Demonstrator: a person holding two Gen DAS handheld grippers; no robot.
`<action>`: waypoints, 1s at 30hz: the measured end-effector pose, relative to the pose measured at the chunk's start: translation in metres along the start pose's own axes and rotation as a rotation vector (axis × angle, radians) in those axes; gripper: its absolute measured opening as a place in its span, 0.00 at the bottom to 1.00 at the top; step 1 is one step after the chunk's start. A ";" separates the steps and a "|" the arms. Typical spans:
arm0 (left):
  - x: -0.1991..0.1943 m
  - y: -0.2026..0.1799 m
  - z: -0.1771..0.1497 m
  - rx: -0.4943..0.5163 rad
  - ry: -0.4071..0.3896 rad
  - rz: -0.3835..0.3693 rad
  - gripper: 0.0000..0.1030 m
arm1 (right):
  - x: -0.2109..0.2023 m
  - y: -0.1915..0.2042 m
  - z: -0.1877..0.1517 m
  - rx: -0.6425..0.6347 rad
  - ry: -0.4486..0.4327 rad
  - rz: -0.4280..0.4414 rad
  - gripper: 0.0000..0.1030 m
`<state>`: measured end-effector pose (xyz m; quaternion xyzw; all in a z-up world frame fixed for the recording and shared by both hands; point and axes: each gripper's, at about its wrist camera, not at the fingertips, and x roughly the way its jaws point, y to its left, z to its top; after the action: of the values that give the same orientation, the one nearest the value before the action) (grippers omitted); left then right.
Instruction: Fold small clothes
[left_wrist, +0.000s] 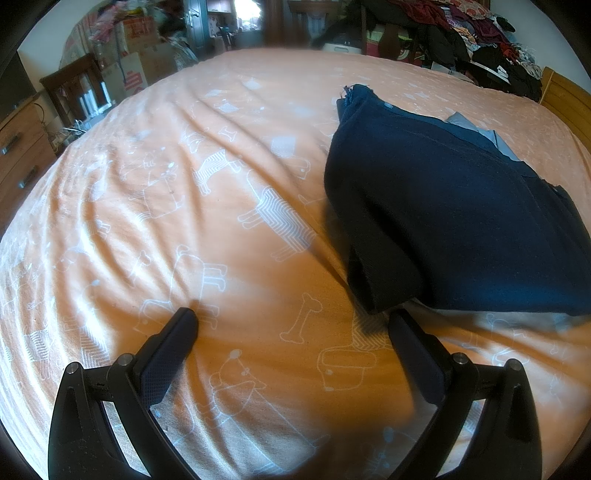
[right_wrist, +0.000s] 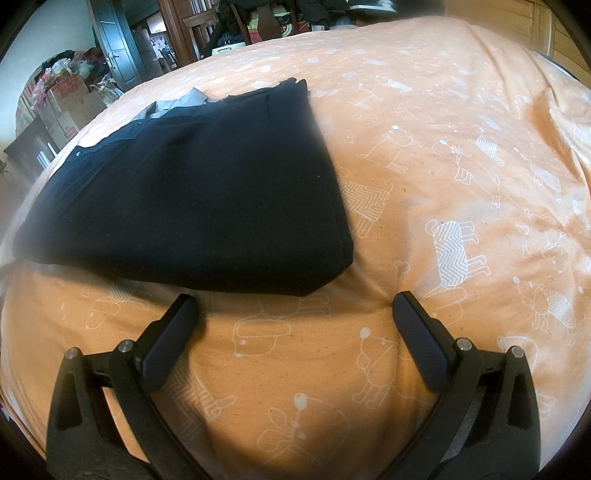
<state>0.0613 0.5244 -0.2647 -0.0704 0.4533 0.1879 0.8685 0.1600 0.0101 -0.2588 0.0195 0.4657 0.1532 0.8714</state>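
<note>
Folded navy garment (left_wrist: 454, 221) cut off at the left wrist view's right edge, grey fabric layer (right_wrist: 177, 103) mostly hidden beneath it, heaped clothes (left_wrist: 480, 40) beyond the bed blurred, left tool (left_wrist: 291, 321) bases cropped below.

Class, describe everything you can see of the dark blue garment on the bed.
The dark navy garment is folded into a flat, roughly rectangular stack of knit-looking cloth on the orange bedspread. A small button and seam run near its far edge, where lighter grey-blue fabric peeks out. Nothing grips it; both grippers' fingers are open, just short of it.
</note>
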 end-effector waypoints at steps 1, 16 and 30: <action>0.000 0.000 0.000 0.000 0.000 0.000 1.00 | 0.000 -0.001 0.000 0.000 0.000 0.000 1.00; 0.000 0.000 0.000 0.001 0.000 0.001 1.00 | 0.000 -0.001 0.000 0.000 0.000 0.001 1.00; 0.000 0.000 0.000 0.002 0.000 0.002 1.00 | 0.000 -0.001 -0.001 0.008 -0.004 0.010 1.00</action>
<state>0.0617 0.5243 -0.2649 -0.0690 0.4537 0.1880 0.8684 0.1593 0.0089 -0.2592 0.0256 0.4642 0.1559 0.8715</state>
